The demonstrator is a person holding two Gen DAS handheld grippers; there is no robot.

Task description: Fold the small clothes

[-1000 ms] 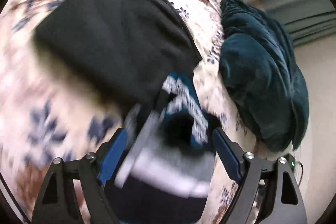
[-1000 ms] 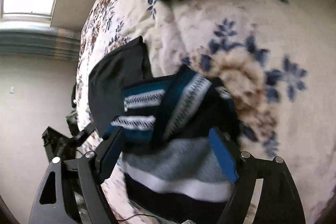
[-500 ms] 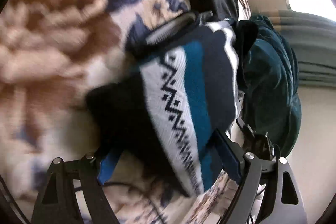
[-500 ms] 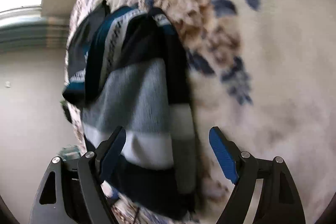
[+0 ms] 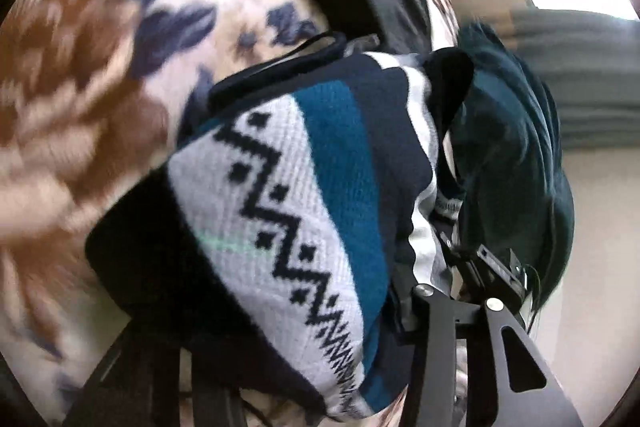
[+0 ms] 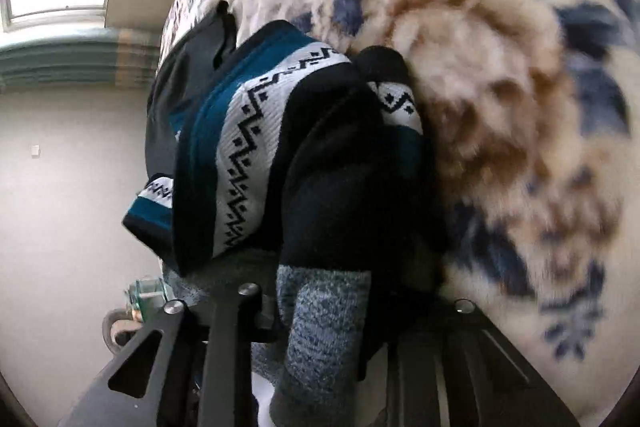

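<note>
- Left gripper (image 5: 304, 311): matte black angular arms, triangular cut-outs, round silver screws.
- Right gripper (image 6: 340, 303): same black frame, silver screw heads, slotted cut-outs; fingertips hidden.

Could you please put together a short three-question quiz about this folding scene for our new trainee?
1. True or false: the patterned sweater lies on a bare wooden table.
2. Multiple choice: what lies beyond the sweater in the left wrist view? A) a red towel B) a dark teal blanket C) a cardboard box
3. Short answer: what motif runs along the sweater's white band in the right wrist view?

Key
1. False; it lies on a floral bedspread.
2. B
3. A black zigzag with small diamonds.
</note>
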